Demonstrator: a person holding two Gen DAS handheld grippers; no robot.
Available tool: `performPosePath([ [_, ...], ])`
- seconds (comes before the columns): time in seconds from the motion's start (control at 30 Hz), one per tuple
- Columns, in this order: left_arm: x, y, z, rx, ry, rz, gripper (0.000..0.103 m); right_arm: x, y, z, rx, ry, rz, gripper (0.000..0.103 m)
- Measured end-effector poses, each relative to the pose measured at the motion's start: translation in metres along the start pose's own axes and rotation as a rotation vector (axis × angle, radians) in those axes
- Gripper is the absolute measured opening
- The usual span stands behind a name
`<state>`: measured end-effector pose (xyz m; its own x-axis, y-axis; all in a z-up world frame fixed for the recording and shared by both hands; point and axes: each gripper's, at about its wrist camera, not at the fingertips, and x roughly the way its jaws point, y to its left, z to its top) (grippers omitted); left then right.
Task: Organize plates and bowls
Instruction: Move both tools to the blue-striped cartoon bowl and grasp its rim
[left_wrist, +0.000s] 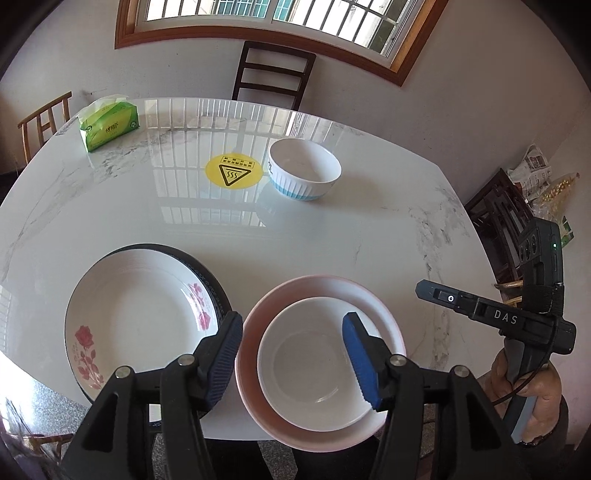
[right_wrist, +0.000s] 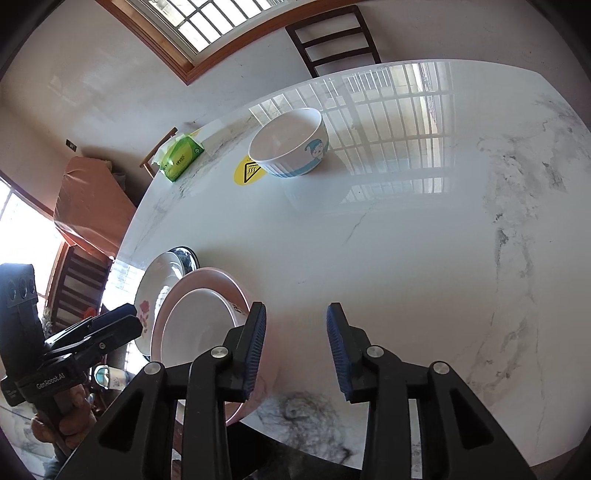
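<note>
A white bowl (left_wrist: 306, 373) sits nested in a pink bowl (left_wrist: 325, 286) at the table's near edge. My left gripper (left_wrist: 293, 325) hovers open over them, one pad outside the pink rim and the other above the white bowl's inside, neither pressing. Left of them a rose-patterned plate (left_wrist: 136, 314) lies on a dark-rimmed plate (left_wrist: 207, 273). A white bowl with blue stripes (left_wrist: 304, 171) stands alone farther back. My right gripper (right_wrist: 295, 310) is open over bare table, just right of the pink bowl (right_wrist: 207, 278), with nothing between its pads.
The marble table (left_wrist: 110, 206) carries a green tissue pack (left_wrist: 109, 123) at the far left and a yellow warning sticker (left_wrist: 233, 171) beside the striped bowl. A dark chair (left_wrist: 273, 74) stands behind the table, another chair (left_wrist: 44, 118) at the left.
</note>
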<state>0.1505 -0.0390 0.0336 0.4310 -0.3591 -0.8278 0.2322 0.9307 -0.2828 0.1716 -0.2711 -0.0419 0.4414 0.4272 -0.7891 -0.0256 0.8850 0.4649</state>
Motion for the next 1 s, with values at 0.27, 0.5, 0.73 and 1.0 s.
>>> performPosePath([
  [0.27,0.009,-0.005,0.050,0.082,-0.105,0.154,0.057,0.006,-0.013,0.027,0.022,-0.013,-0.003,0.043],
  [0.5,0.017,0.004,0.101,0.031,-0.285,0.086,0.058,0.014,-0.019,0.062,0.001,-0.037,-0.015,0.050],
  [0.73,0.083,0.032,0.164,-0.082,-0.022,0.015,0.058,0.034,-0.027,0.110,0.007,-0.037,-0.015,0.050],
  [1.0,0.139,0.025,0.186,-0.030,0.051,0.043,0.058,0.069,-0.038,0.156,0.040,-0.004,0.009,0.050],
])
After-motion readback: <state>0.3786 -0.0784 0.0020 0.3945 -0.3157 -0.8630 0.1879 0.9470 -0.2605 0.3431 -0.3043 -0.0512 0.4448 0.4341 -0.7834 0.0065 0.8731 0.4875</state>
